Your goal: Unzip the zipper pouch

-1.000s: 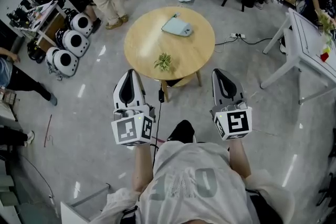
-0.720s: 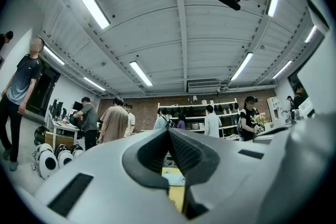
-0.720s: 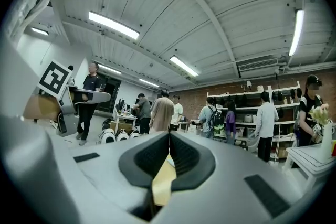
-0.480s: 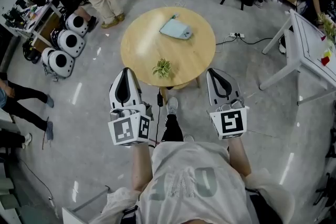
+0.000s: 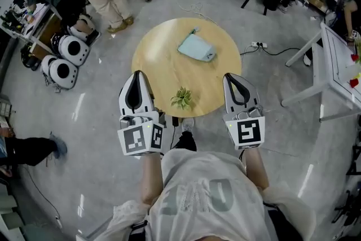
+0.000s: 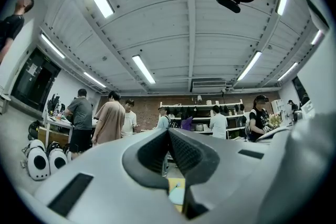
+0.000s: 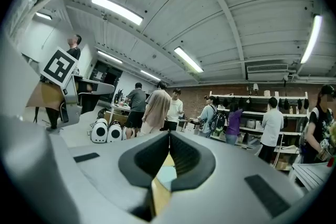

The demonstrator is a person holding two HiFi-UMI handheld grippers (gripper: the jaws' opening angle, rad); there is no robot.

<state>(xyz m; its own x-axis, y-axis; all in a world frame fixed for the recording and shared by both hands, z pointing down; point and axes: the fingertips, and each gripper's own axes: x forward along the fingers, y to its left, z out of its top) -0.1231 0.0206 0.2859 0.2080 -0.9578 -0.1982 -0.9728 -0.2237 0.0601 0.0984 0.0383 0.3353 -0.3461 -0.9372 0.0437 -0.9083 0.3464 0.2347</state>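
Observation:
A light blue zipper pouch [image 5: 196,47] lies on the far half of a round wooden table [image 5: 163,59]. A small green plant [image 5: 182,97] stands near the table's front edge. My left gripper [image 5: 137,74] hovers over the front left rim of the table, shut and empty. At the front right rim my right gripper [image 5: 231,75] is also shut with nothing in it. Both are well short of the pouch. In the left gripper view the jaws [image 6: 169,131] meet, and a sliver of the pouch [image 6: 177,194] shows below them. The right gripper view shows the same closed jaws [image 7: 169,134].
Several people stand beyond the table and at the far left. White round-eyed pods [image 5: 63,59] sit on the floor at the left. A white table [image 5: 336,68] stands at the right. A power strip with its cable [image 5: 258,45] lies on the floor behind the round table.
The person has stepped forward, so the table and pouch have come nearer. Both grippers now reach over the table's front rim. Their jaws have stayed shut.

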